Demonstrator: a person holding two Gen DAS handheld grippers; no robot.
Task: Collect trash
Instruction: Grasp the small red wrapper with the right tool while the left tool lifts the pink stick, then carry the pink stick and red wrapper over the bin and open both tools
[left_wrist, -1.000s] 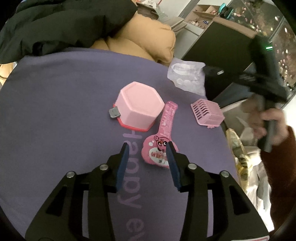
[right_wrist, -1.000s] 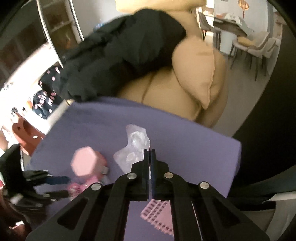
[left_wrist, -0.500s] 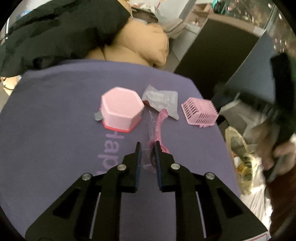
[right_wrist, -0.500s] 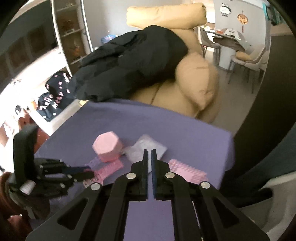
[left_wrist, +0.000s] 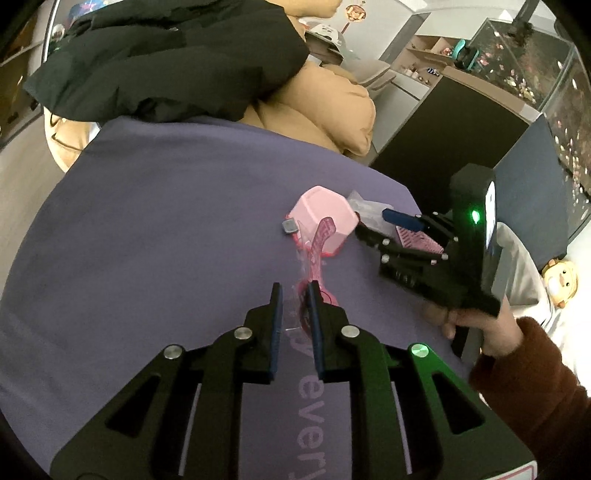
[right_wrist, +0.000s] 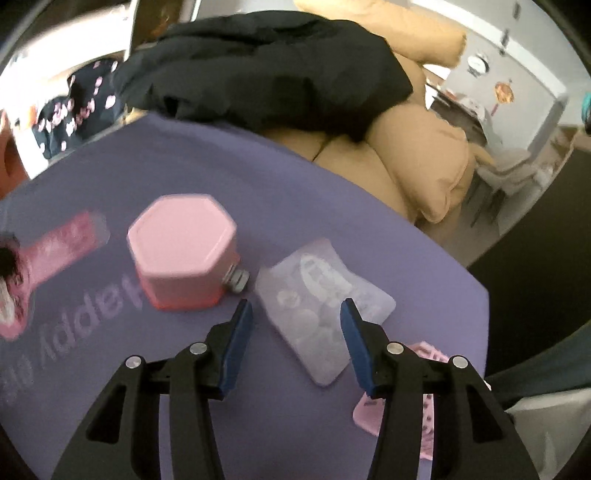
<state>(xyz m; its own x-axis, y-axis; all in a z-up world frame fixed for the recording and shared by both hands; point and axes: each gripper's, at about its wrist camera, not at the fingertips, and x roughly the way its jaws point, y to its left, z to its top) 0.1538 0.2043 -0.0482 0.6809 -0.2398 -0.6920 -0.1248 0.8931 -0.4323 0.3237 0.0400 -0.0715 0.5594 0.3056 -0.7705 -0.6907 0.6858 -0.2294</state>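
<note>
My left gripper (left_wrist: 294, 291) is shut on the round end of a pink cartoon wrapper (left_wrist: 320, 236), whose strip trails toward a pink hexagonal box (left_wrist: 321, 210). The right gripper (right_wrist: 296, 308) hovers over a clear plastic packet (right_wrist: 317, 295). Its jaws are opening, the packet lies between and below the blue pads, and they do not press on it. In the left wrist view the right gripper (left_wrist: 373, 223) reaches in beside the box, held by a hand in a rust sleeve (left_wrist: 524, 369). The wrapper (right_wrist: 55, 251) shows blurred at far left.
A purple cloth (left_wrist: 147, 240) with printed letters covers the table. A pink slotted plastic piece (right_wrist: 424, 406) lies near the table's right edge. A black jacket (left_wrist: 166, 55) and tan cushions (left_wrist: 325, 110) lie behind. A small grey tab (left_wrist: 290, 226) sits by the box.
My left gripper closed on the pink wrapper and drew back with it. The right gripper came down over the clear packet and its shut jaws spread apart.
</note>
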